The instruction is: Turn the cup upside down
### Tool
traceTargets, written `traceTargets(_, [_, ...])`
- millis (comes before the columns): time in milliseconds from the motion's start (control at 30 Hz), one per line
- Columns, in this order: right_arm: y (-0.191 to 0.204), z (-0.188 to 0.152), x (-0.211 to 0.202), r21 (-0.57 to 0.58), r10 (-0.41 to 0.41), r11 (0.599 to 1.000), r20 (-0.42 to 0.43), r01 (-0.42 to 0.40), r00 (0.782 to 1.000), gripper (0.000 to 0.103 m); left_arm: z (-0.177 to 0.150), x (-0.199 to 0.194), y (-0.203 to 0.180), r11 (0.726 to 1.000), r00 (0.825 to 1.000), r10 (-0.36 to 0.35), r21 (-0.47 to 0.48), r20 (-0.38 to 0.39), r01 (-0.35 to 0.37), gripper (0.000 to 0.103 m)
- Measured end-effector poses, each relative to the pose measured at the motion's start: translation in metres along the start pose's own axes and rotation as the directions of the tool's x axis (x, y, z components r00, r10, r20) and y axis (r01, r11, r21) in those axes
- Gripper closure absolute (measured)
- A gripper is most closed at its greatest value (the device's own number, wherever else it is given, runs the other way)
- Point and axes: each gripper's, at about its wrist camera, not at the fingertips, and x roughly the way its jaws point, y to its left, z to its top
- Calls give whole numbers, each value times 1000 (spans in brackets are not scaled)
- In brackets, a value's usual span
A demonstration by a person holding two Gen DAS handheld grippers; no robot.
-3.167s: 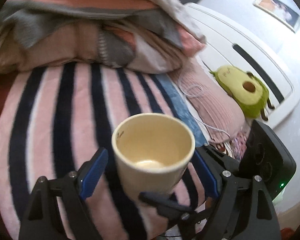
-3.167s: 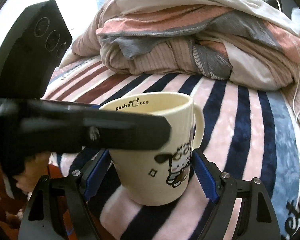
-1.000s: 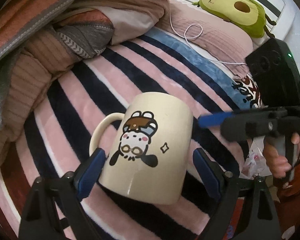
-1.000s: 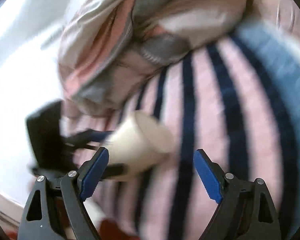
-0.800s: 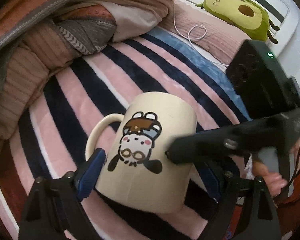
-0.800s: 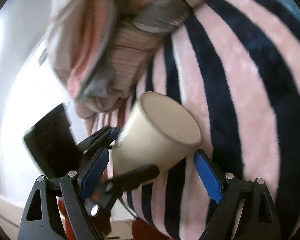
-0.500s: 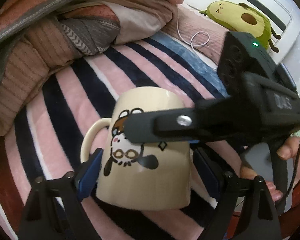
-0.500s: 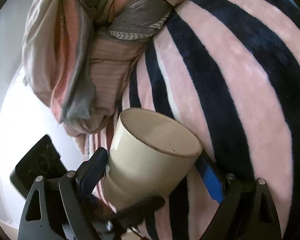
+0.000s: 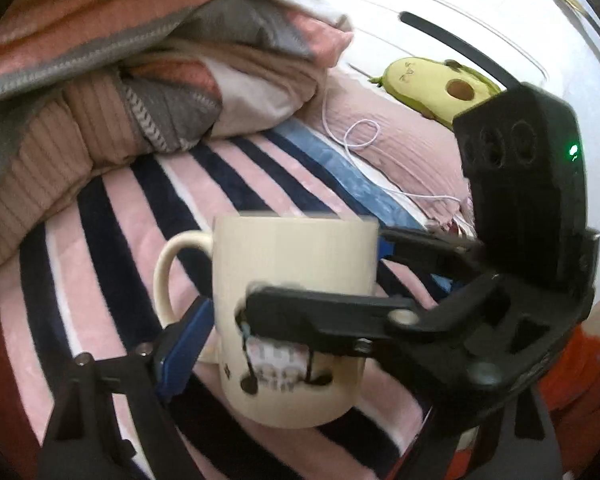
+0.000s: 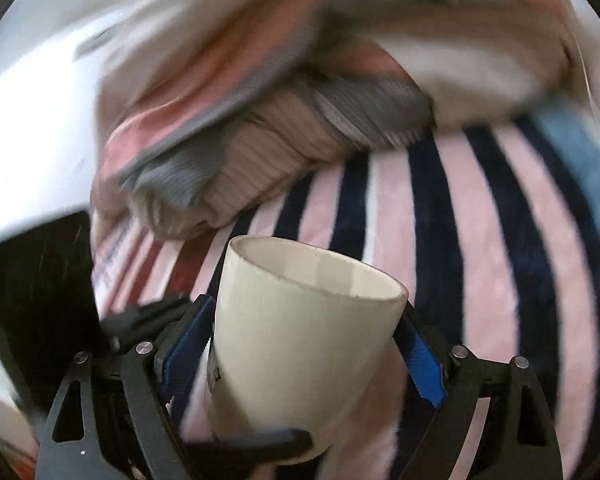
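A cream mug [image 9: 296, 280] with a cartoon print is upside down, base up, over the striped blanket [image 9: 112, 240]; its handle points left in the left wrist view. My left gripper [image 9: 288, 320] holds it between its blue pads. My right gripper [image 10: 304, 344] also closes on the mug [image 10: 300, 344], blue pads against both sides. The right gripper's black finger [image 9: 320, 316] crosses the print in the left wrist view. Whether the rim touches the blanket is hidden.
A heap of folded quilts [image 9: 120, 72] lies behind the mug. A pink pillow [image 9: 384, 144] with a white cable [image 9: 360, 136] and an avocado plush [image 9: 432, 88] lie at the back right by the white headboard.
The mug has gone from upright to upside down in my left gripper. My right gripper swung in from the right and closed on it; the mug now stands more vertical.
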Motion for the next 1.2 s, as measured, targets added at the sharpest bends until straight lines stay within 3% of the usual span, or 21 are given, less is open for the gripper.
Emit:
traceTargets(167, [22, -15, -17, -143, 54, 988, -25, -57, 998, 23, -23, -10, -14, 998, 999, 1, 57, 34, -3, 18])
traceTargets(333, [48, -30, -21, -282, -5, 959, -54, -11, 999, 23, -44, -11, -40, 984, 993, 112, 134, 42, -117, 18])
traceTargets(467, [61, -42, -25, -345, -53, 938, -53, 31, 997, 23, -48, -10, -34, 987, 990, 131, 91, 53, -136, 18])
traceTargets(667, [70, -44, -21, -370, -94, 926, -49, 69, 994, 23, -56, -14, -30, 991, 990, 130, 29, 60, -132, 15])
traceTargets(733, [71, -43, -20, -377, -100, 923, -48, 75, 994, 23, -56, -14, -31, 990, 989, 140, 24, 54, -142, 2])
traceTargets(767, [72, -44, -22, -373, -98, 925, -50, 73, 994, 23, -58, -16, -32, 988, 986, 154, 23, 58, -155, 0])
traceTargets(900, [67, -41, -31, -316, -4, 949, -66, -17, 998, 8, -61, -27, -33, 987, 984, 161, -4, 77, -162, 1])
traceTargets(1000, [64, -39, -43, -300, 2, 954, -33, -11, 999, 8, -62, -40, -34, 985, 980, 173, -27, 99, -171, 1])
traceTargets(1100, [60, -33, -60, -284, 14, 959, 8, -11, 1000, 8, -60, -58, -39, 979, 970, 203, -42, 134, -199, 1])
traceTargets(1200, [56, -26, -81, -271, 27, 963, 54, -11, 998, 7, -54, -73, -46, 954, 943, 300, -67, 145, -293, 0])
